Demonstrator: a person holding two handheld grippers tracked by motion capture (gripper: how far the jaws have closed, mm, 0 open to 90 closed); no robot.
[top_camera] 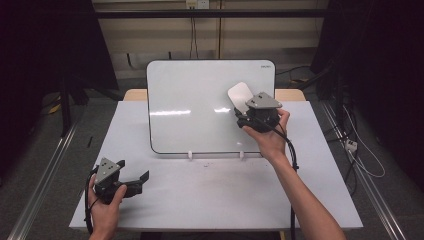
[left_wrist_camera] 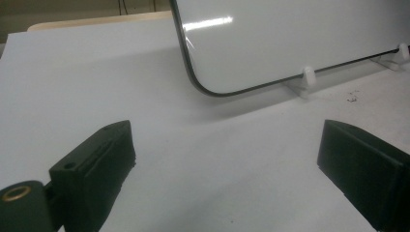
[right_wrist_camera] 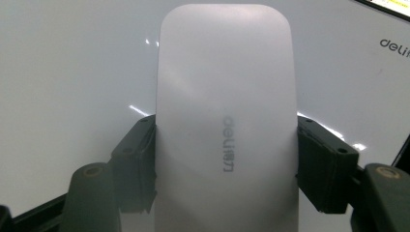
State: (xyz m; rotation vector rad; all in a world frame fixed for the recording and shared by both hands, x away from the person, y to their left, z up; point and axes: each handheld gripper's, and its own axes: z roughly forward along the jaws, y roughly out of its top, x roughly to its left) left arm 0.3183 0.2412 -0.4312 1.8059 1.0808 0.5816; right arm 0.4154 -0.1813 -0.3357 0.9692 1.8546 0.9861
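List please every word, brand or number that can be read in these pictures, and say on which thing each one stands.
"deli": grey print on the white eraser clamped in the right gripper; small signs follow it, too blurred to read.
"deli": dark print at a corner of the whiteboard, cut by the picture's edge.
Small mark at the whiteboard's top right corner in the high view: too small to read.

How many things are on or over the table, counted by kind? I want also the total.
Whiteboard, standing on the table: 1
White eraser, held in the right gripper: 1
White board feet: 2
Grippers, with the left gripper: 2
Total: 6
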